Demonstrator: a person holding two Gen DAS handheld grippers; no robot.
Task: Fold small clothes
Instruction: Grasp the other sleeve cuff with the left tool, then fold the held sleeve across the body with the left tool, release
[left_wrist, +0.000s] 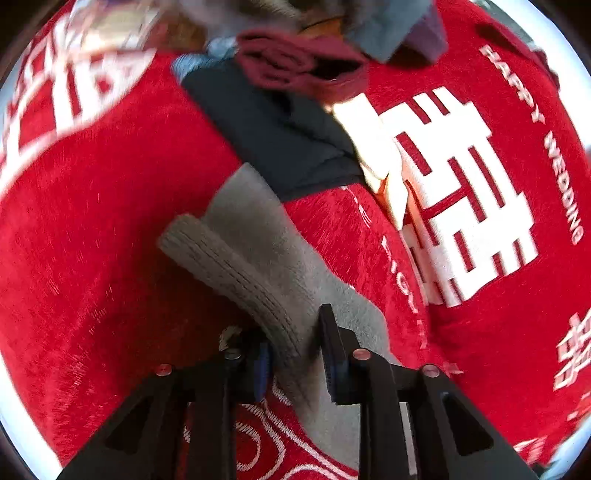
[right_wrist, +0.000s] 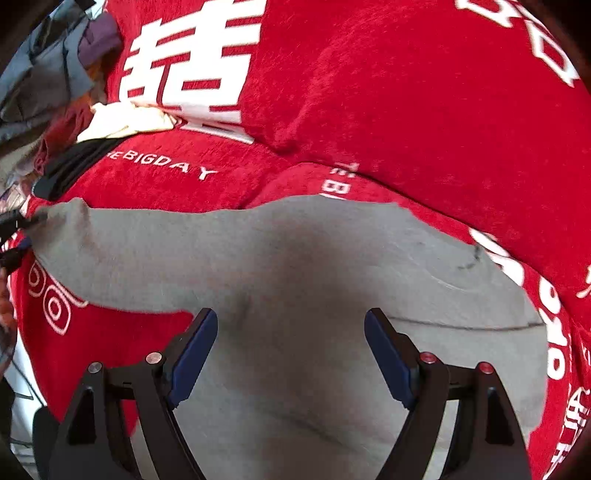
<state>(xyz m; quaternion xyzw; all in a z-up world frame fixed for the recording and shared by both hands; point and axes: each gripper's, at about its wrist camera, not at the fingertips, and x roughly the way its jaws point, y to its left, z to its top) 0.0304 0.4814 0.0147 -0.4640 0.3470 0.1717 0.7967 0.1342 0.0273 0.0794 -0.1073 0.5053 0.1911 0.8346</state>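
Our left claw (left_wrist: 291, 354) pinches the ribbed cuff of a soft grey garment (right_wrist: 295, 280) spread on the plush red cloth (right_wrist: 406, 110); our right claw (right_wrist: 291, 350) hovers above it, jaws wide.

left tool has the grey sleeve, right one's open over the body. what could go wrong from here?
1. The left tool pinches only the ribbed cuff of the grey garment; a hard pull could slip it out.
2. The right tool is open above the grey fabric; closing there might also catch the red cloth underneath.
3. The red cloth is already wrinkled, so dragging may bunch it toward the pile of clothes.
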